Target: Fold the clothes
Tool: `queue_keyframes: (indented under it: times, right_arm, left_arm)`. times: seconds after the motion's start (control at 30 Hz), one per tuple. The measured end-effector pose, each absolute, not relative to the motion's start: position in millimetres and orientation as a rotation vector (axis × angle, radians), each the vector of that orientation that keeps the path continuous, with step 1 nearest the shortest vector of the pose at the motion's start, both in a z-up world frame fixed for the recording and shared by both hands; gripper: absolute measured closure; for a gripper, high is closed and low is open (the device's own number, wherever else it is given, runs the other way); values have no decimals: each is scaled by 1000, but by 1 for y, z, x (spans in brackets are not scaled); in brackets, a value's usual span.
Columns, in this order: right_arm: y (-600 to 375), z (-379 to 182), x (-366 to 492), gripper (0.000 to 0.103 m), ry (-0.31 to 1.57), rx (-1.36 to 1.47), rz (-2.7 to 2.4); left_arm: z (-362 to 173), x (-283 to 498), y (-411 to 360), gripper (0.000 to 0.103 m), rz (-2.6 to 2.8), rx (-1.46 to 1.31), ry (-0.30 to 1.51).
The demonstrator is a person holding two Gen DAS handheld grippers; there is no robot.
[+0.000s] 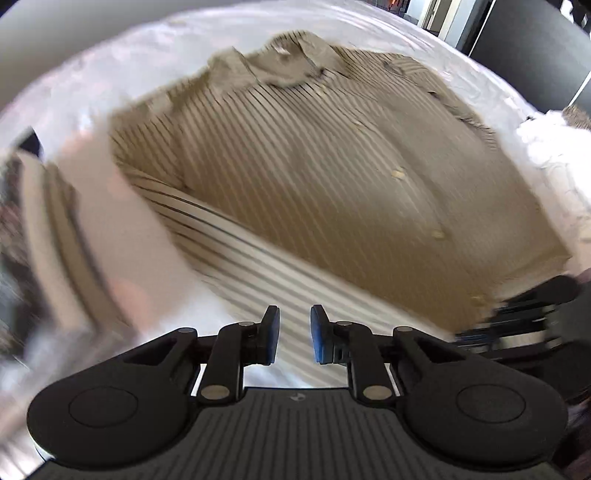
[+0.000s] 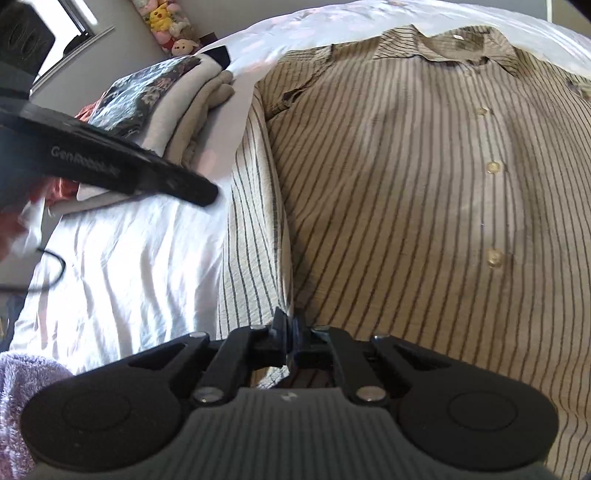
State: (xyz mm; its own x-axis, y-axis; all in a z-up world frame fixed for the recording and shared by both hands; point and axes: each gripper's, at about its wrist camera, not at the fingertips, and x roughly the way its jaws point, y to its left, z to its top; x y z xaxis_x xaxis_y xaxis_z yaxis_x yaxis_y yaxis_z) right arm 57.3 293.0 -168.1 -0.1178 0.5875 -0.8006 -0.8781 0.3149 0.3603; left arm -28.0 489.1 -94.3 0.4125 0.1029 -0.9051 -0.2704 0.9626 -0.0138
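Our right claw (image 2: 290, 332) is clamped on the striped shirt (image 2: 406, 203) hem, lower centre. Our left claw (image 1: 294, 332) gapes empty above the bed (image 2: 122, 258).

This is a bedroom in someone's home. A rumpled white bedsheet (image 2: 122, 258) covers the bed, with a striped button-up shirt (image 2: 406, 206) spread on it and a stack of folded clothes (image 2: 177, 110) beside it. Plush toys (image 2: 166, 26) are heaped against the far wall, and a doorway (image 1: 436, 14) opens past the bed's other side.
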Motion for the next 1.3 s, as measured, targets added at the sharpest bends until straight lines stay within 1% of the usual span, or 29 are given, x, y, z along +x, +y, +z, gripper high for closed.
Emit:
queue_keyframes:
  times: [0.07,0.17,0.27,0.37,0.4,0.47,0.7,0.93,0.97,1.03,1.07,1.1,1.17,1.3]
  right_arm:
    - [290,-169,65,100,1133,-331,1277]
    - [288,-173,70,100,1154,-329,1276]
    - [292,-181,75,100,1180,-324,1279]
    - [295,-189,77,100,1214,-325,1288]
    - [295,-191,79,100,1226,-326,1292]
    - [295,-194,81,99,1256,-326,1296]
    - [295,-201,88,100,1338,-315,1303]
    - [297,-208,88,99,1368,-302,1313]
    - [297,-209,88,99,1374,-300,1315]
    - [299,-210,86,99,1379,-295,1320]
    - [299,-211,86,99,1381,-290,1324]
    - [298,-211,86,99,1382,-284,1328]
    - [298,-211,85,99,1387,-275,1333]
    - [293,-210,85,99,1388,-249,1346]
  left_arm:
    - [-89,-24,505,84,263,-22,1097]
    - [-88,-14,529,75,303,233,1034]
    - [-97,4,543,72,297,544,956]
    - [-125,20,558,63,225,917,924]
    - [-137,25,564,63,196,1041,923]
    - [-155,32,579,63,107,1203,930]
    - [-208,61,631,63,-89,1455,1053]
    - [-250,78,652,63,-162,1744,936]
    - [-255,79,653,65,-188,1790,937]
    - [-262,84,655,74,-235,1856,953]
    - [-265,87,654,86,-246,1864,964]
    - [-267,90,653,93,-256,1871,976]
    - [-271,97,652,100,-277,1885,999]
    - [-263,105,648,101,-283,1930,998]
